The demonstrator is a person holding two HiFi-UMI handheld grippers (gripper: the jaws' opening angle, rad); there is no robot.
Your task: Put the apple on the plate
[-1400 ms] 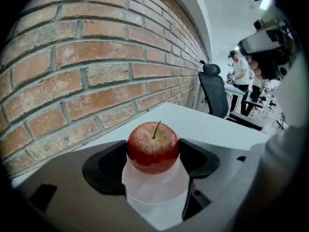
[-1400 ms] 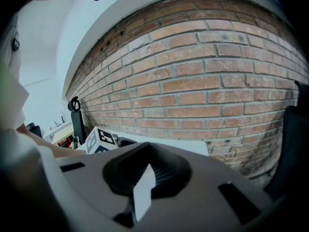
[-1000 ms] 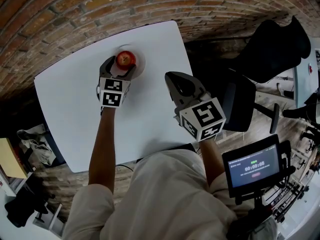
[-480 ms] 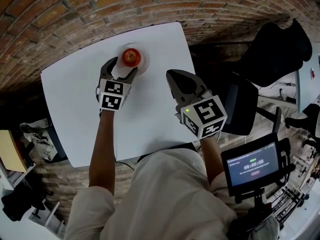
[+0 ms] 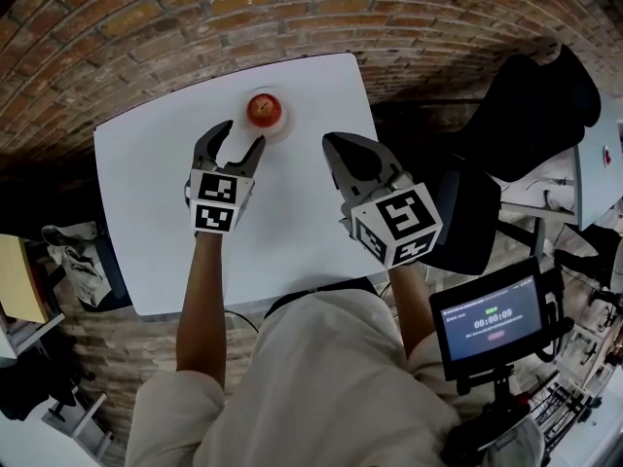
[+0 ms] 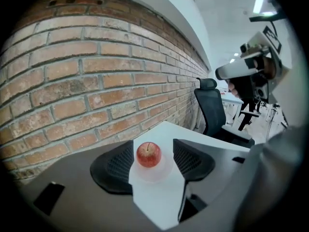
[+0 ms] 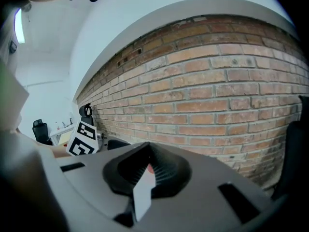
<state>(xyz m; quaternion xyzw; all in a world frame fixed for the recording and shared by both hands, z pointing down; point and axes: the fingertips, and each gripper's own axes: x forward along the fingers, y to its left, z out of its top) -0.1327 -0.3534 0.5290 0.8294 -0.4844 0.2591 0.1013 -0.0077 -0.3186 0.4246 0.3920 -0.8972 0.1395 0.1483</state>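
Along the far edge runs a brick wall (image 5: 146,27), and below it lies the white table (image 5: 146,193) I am working over. My left claw (image 5: 243,136) hangs above the table, just short of the plate (image 5: 283,125), pointing toward the wall. Its jaws stand apart and are closing, and nothing sits between the pads. Looking along that left claw (image 6: 153,143), I see the apple (image 6: 148,154) through the gap, beyond the tips and clear of them. It stands upright, stem up, in the middle of the small white plate (image 6: 155,176). From above, the apple (image 5: 264,109) rests on the plate near the table's far edge, close to the wall. My right claw (image 5: 336,149) is further right, over the table's right side and apart from the plate. Its jaws are drawn together and hold nothing. Along the right claw (image 7: 147,153) only a thin wedge of white table shows between the pads. Off the table's right edge stands a black office chair (image 5: 535,95), and nearer me a small screen (image 5: 487,324) on a mount.
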